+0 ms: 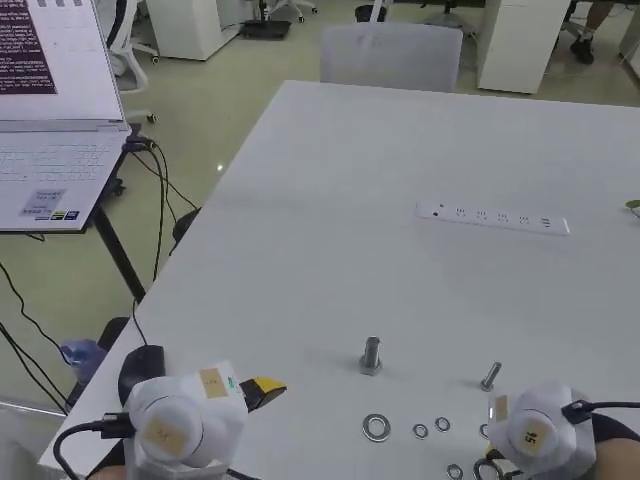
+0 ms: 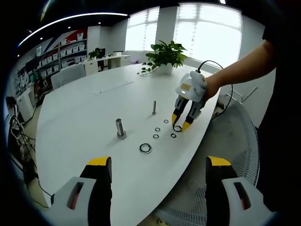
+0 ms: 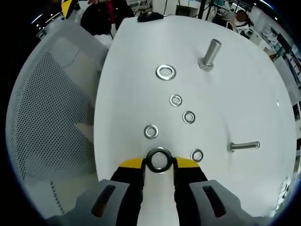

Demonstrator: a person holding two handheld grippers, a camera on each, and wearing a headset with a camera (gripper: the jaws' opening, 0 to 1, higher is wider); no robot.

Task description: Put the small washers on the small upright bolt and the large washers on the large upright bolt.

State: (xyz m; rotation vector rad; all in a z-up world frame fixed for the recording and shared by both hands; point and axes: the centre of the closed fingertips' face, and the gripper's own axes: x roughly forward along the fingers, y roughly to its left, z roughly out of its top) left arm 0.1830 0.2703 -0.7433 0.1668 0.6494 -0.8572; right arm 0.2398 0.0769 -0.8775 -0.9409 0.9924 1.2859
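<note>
Currently the right gripper (image 3: 159, 164) sits at the near right edge of the white table (image 1: 400, 160), its yellow-tipped jaws pressed in on a large washer (image 3: 159, 159) that lies between the tips; whether the ring is lifted off the surface I cannot tell. The left gripper view shows the same pinch from across the table, with the tips down at the tabletop close to its edge. The left gripper (image 2: 158, 162) is held at the near left corner of the table, its jaws spread wide with only bare table showing between them.

The large bolt (image 1: 371, 355) stands upright in the near part of the table, and the small bolt (image 1: 491, 375) stands to its right, well apart from it. The other large washer (image 1: 377, 427) lies flat just on the near side of the large bolt. Four small washers (image 3: 176, 100) lie loose and apart from one another, scattered between that ring and the right gripper, all to the near side of the bolts. Farther back, a white power strip (image 1: 493, 218) lies on the right half of the table
</note>
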